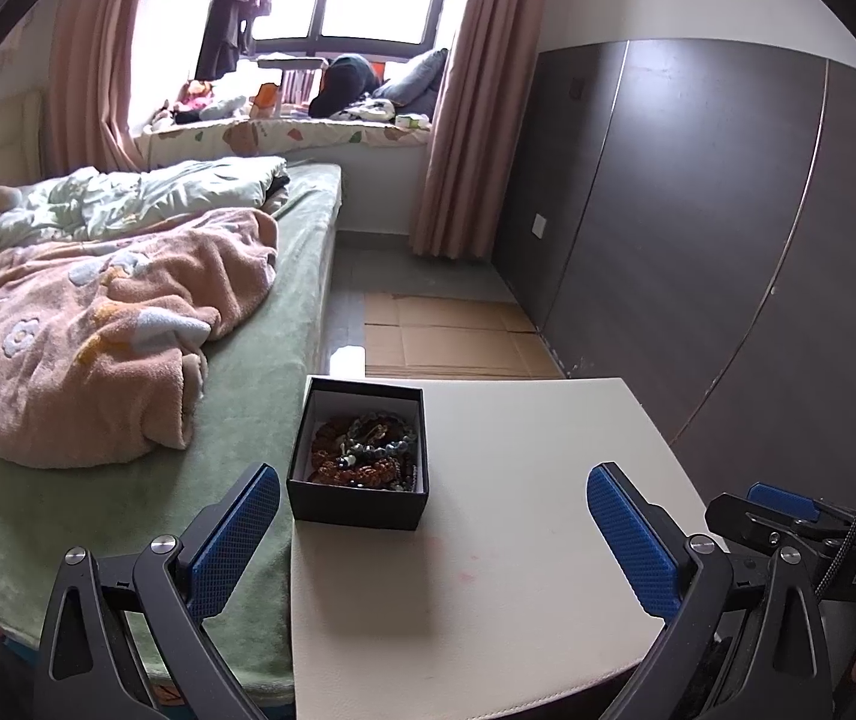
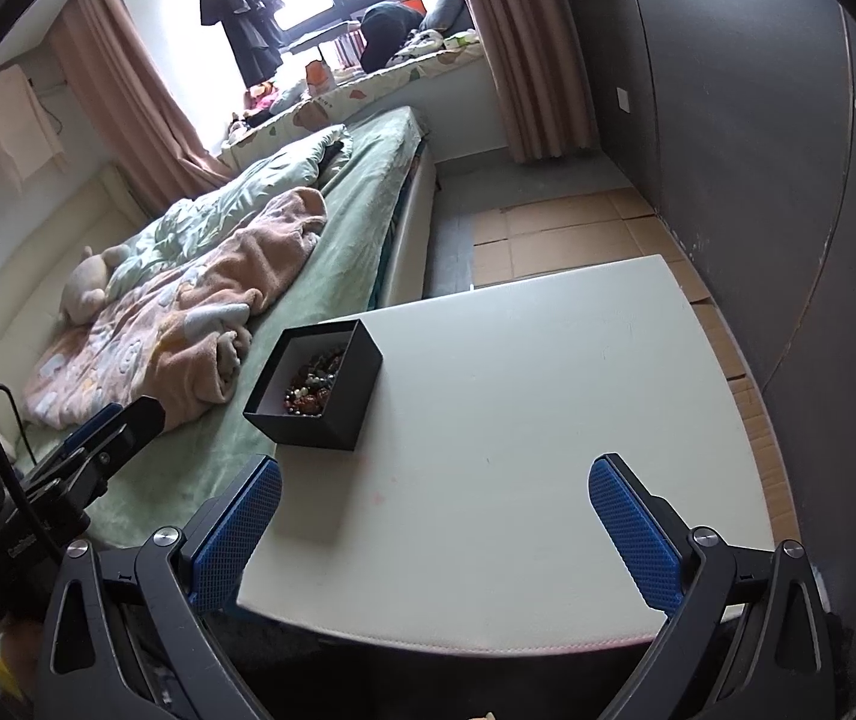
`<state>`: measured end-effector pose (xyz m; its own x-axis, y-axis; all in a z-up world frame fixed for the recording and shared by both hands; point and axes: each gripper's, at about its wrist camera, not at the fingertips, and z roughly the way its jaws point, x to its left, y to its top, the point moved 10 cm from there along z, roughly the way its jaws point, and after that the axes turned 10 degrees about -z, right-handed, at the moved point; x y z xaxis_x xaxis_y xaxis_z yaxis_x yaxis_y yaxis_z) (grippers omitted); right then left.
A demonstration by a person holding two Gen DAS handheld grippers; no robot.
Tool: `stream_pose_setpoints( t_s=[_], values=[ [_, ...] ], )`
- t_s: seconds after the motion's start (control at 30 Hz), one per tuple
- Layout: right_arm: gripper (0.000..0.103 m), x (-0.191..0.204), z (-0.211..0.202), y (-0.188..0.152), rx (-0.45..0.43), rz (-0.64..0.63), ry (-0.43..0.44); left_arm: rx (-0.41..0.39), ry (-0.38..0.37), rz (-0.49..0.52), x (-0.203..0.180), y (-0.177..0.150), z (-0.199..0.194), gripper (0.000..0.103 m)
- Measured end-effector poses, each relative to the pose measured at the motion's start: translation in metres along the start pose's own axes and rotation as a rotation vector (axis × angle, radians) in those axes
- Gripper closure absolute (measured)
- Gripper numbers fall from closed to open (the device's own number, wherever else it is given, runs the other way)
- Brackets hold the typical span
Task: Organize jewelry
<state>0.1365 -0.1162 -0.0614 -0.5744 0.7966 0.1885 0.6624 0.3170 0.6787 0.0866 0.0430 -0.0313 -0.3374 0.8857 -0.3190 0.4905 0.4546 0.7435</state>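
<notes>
A small black box [image 1: 358, 504] stands open on the white table [image 1: 518, 570] near its far left corner. It holds a tangle of beaded bracelets [image 1: 368, 447], brown, grey and dark. The box also shows in the right wrist view [image 2: 332, 414] with the beads [image 2: 314, 384] inside. My left gripper [image 1: 434, 531] is open and empty, hovering over the table just short of the box. My right gripper [image 2: 435, 531] is open and empty above the table's near edge, right of the box. The right gripper also shows at the left wrist view's right edge [image 1: 782, 501].
A bed [image 1: 236, 420] with a green sheet and a pink blanket [image 1: 98, 330] adjoins the table's left side. Flattened cardboard [image 1: 446, 330] lies on the floor beyond the table. A dark wardrobe wall [image 1: 698, 210] runs along the right.
</notes>
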Motion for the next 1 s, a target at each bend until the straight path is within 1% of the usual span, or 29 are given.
stream_pose_setpoints(
  t_s=[0.87, 1.0],
  values=[
    [0.0, 0.0002, 0.004, -0.003, 0.013, 0.005, -0.004, 0.009, -0.002, 0.002, -0.0042, -0.0032, -0.0015, 0.001],
    [0.0, -0.0018, 0.0061, -0.0074, 0.021, 0.007, -0.016, -0.009, 0.011, 0.013, -0.005, -0.0025, -0.0034, 0.001]
  ],
)
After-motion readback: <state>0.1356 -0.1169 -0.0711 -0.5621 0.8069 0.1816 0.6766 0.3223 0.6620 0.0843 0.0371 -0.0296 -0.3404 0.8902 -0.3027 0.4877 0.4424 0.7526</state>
